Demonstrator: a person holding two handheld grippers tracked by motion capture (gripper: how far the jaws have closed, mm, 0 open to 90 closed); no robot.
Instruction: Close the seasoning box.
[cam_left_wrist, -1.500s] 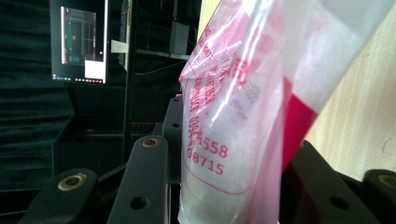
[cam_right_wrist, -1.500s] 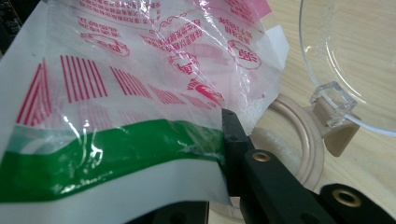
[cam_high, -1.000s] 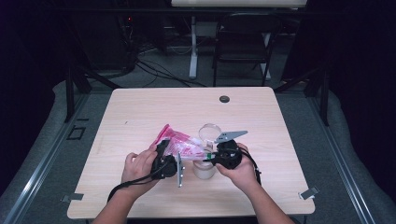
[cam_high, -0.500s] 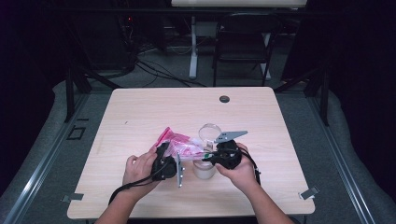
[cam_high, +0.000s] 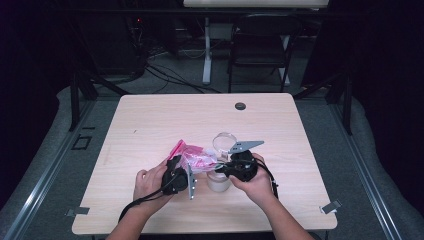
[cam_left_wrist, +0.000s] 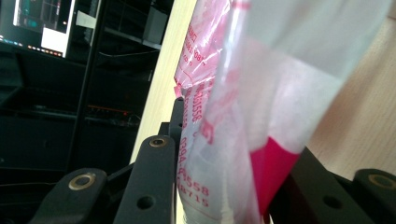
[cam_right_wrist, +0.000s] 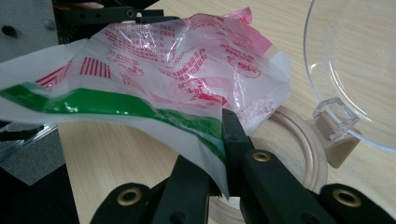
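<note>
Film like the printed bag (cam_right_wrist: 187, 70) looked light and slippery (crinkly too), so the right gripper (cam_right_wrist: 224, 140) pinched its edge while the left gripper (cam_left_wrist: 219, 163), its jaws just closing, held the other end.

My work surface is a pale, wood-grained rectangular tabletop (cam_high: 150, 120) with rounded corners, standing on grey carpet. Near its far edge, right of the middle, sits a small round black cable cap (cam_high: 240, 106), set into the board. On the near half, just right of centre, stands a clear glass jar with a pale rim (cam_high: 218, 181); its hinged clear round lid (cam_high: 224, 141) is swung open toward the far side. The wood around them is bare.
</note>
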